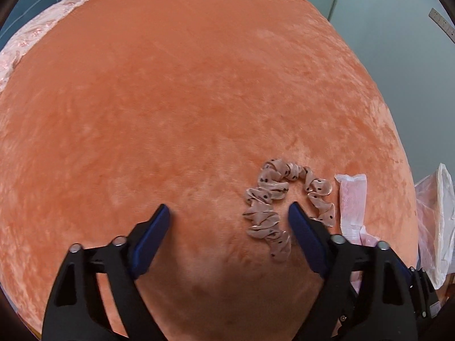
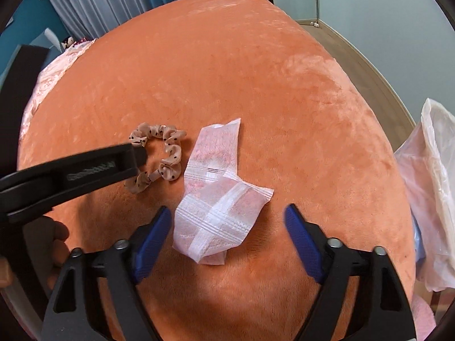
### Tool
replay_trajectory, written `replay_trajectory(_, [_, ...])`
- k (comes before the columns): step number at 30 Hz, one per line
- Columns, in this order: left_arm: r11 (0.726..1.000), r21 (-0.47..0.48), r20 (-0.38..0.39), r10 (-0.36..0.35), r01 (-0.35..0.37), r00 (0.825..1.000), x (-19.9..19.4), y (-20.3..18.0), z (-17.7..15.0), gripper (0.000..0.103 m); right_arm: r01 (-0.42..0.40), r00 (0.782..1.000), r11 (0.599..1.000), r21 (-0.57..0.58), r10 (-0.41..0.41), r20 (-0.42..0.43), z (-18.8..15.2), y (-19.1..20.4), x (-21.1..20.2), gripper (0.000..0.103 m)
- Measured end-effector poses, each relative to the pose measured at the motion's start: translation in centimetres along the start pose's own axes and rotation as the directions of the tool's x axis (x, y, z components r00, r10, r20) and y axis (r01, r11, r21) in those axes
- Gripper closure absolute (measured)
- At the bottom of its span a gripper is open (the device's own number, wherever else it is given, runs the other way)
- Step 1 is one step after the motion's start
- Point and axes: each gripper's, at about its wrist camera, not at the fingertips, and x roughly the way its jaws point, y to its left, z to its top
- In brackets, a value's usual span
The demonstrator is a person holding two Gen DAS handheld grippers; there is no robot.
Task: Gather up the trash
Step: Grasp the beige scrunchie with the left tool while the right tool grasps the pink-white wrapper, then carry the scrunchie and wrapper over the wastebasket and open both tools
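Orange plush bedspread [image 2: 256, 85] is carrying a flimsy, featherlight wrapper [image 2: 219, 221] lying between the right gripper [image 2: 227, 221]'s spread fingers, so I'm judging its crumpled middle pinchable.

No readable text, brand or number anywhere. Embossed lettering on side of left tongs [image 2: 139, 156] in right wrist view, too blurred to read.

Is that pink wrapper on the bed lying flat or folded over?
Folded over. In the right wrist view the pink wrapper bends near its middle, its near half doubled across itself on the orange blanket.
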Motion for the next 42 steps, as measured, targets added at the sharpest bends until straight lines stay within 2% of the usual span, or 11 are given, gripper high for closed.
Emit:
replay_trajectory(1, [1.000,-0.001,-0.010,-0.005,0.005,1.000,0.4,-0.1,0.0,0.038,-0.002,1.000,1.000,0.002,0.002,0.000,0.0,-0.1,0.0,0.034])
replay_trajectory(3, [1.000,0.007,0.000,0.012,-0.012,1.000,0.5,-0.4,0.0,0.041,-0.006,1.000,1.000,0.006,0.006,0.003,0.0,-0.5,-0.1,0.047])
replay_trajectory(4, [1.000,0.014,0.003,0.013,-0.013,1.000,0.5,-0.7,-0.1,0.051,-0.010,1.000,1.000,0.009,0.010,0.003,-0.1,-0.8,-0.2,0.052])
replay_trajectory(6, [1.000,0.026,0.003,0.000,0.000,1.000,0.5,-1.1,-0.1,0.064,-0.051,0.999,0.998,0.022,0.051,-0.003,-0.1,-1.2,-0.5,0.071])
replay_trajectory(7, [1.000,0.028,0.003,-0.012,0.012,1.000,0.3,-1.3,-0.1,0.077,-0.065,0.998,0.997,0.030,0.065,-0.008,-0.1,-1.3,-0.5,0.073])
replay_trajectory(10, [0.999,0.027,-0.004,-0.034,0.034,0.999,-0.3,-1.7,-0.2,0.088,-0.089,0.996,0.995,0.046,0.089,-0.014,-0.1,-1.6,-1.0,0.081])
replay_trajectory(14, [0.998,0.027,0.014,-0.048,0.048,0.999,-2.2,-2.0,-0.7,0.090,-0.108,0.994,0.993,0.040,0.107,0.022,0.0,-2.1,-3.6,0.089])
replay_trajectory(20, [0.995,0.048,0.084,-0.086,0.082,0.993,-7.8,-4.0,-1.0,0.090,-0.121,0.986,0.991,0.054,0.114,0.121,1.2,-3.6,-9.3,0.089])
replay_trajectory(25, [0.989,0.092,0.154,-0.126,0.113,0.980,-12.9,-6.7,-0.8,0.090,-0.124,0.967,0.990,0.073,0.104,0.231,2.6,-5.6,-15.1,0.090])
replay_trajectory(35, [0.958,0.233,0.275,-0.228,0.166,0.934,-23.1,-14.1,-2.3,0.090,-0.095,0.890,0.992,0.082,0.048,0.453,3.5,-10.5,-27.6,0.090])
replay_trajectory(42, [0.926,0.327,0.305,-0.292,0.188,0.907,-27.0,-19.0,-3.7,0.090,-0.063,0.840,0.992,0.110,-0.007,0.542,3.0,-14.3,-33.4,0.090])
